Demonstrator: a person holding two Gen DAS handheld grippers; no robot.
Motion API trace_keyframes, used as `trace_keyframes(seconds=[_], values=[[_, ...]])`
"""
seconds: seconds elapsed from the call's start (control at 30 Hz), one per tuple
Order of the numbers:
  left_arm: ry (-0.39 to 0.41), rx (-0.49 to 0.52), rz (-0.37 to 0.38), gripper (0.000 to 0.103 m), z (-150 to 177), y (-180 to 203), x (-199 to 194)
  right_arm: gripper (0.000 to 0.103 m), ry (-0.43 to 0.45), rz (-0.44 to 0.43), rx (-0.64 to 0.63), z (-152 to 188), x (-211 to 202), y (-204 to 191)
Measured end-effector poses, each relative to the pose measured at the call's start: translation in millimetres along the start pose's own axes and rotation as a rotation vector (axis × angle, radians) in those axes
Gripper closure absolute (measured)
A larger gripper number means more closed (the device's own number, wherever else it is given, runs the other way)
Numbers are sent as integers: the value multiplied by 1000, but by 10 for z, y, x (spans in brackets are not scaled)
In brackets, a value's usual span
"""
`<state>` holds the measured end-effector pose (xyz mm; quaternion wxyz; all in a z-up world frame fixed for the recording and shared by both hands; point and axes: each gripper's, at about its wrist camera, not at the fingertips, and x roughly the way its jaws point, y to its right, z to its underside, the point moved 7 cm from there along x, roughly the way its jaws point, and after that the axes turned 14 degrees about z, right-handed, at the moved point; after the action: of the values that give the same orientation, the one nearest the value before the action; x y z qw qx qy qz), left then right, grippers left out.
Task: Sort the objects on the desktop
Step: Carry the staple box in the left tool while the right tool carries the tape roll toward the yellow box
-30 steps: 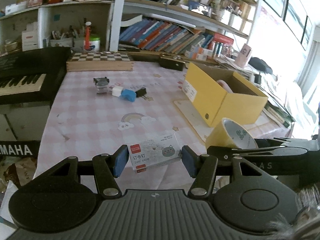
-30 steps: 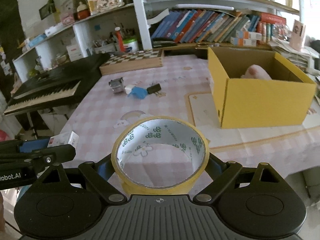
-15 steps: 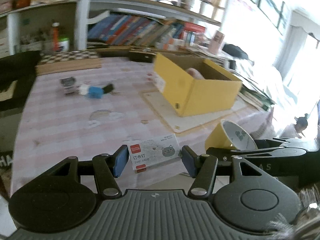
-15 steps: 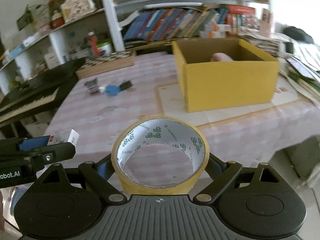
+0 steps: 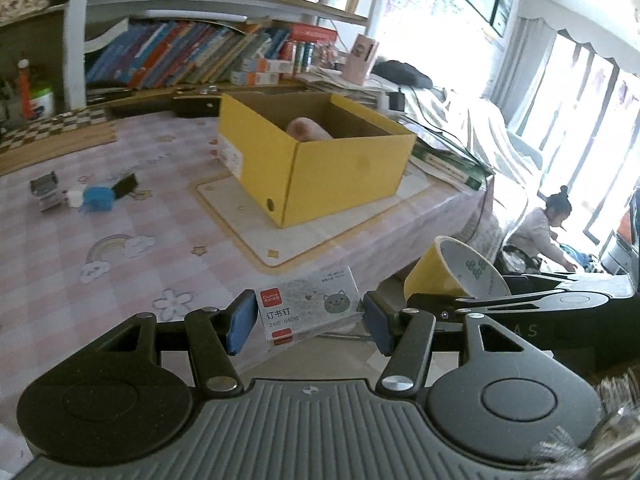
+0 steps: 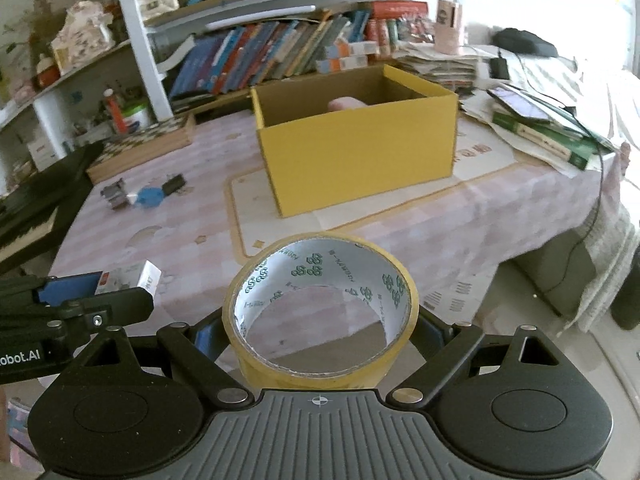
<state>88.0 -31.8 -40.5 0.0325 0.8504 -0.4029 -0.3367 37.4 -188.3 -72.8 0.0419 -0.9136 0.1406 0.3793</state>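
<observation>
The tabletop [image 6: 440,216] is covered with a pink checked cloth and fills most of both views. Behind it stands a bookshelf [image 6: 280,52] with many leaning books. A checkered wooden board [image 6: 144,144] lies at the far edge of the tabletop, near the shelf.

The yellow cardboard box [image 6: 356,156] stands open on a pale mat [image 5: 320,236] in the middle of the tabletop. Something pink [image 5: 308,130] lies inside the box, but only its top is visible.

The left hand-held gripper [image 5: 310,316] pinches a small box of staples [image 5: 308,304] between its blue pads; the pads press on the two short ends. This box is held in the air over the near edge of the tabletop, well apart from the yellow box.

The right hand-held gripper [image 6: 320,332] holds a roll of yellow tape [image 6: 320,312], and its fingers are spread wide around the roll. The roll sits with its hole facing the camera, also near the front edge of the tabletop. The two hand-held grippers are side by side.

To the left on the cloth, a small group of things lies close together: a small metal object [image 5: 44,188], a blue and white item [image 5: 96,198] and a black binder clip [image 5: 126,186].
</observation>
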Motion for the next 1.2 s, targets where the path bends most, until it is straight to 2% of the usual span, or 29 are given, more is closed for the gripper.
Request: trace_keyframes(seconds=[0.57, 1.03, 1.2], values=[[-7, 23, 31, 48, -284, 138, 418, 11, -8, 21, 7, -235, 223, 292], [-19, 47, 84, 48, -548, 400, 943, 11, -26, 37, 6, -499, 513, 699], [22, 78, 110, 48, -713, 539, 1099, 11, -6, 37, 5, -652, 621, 855]])
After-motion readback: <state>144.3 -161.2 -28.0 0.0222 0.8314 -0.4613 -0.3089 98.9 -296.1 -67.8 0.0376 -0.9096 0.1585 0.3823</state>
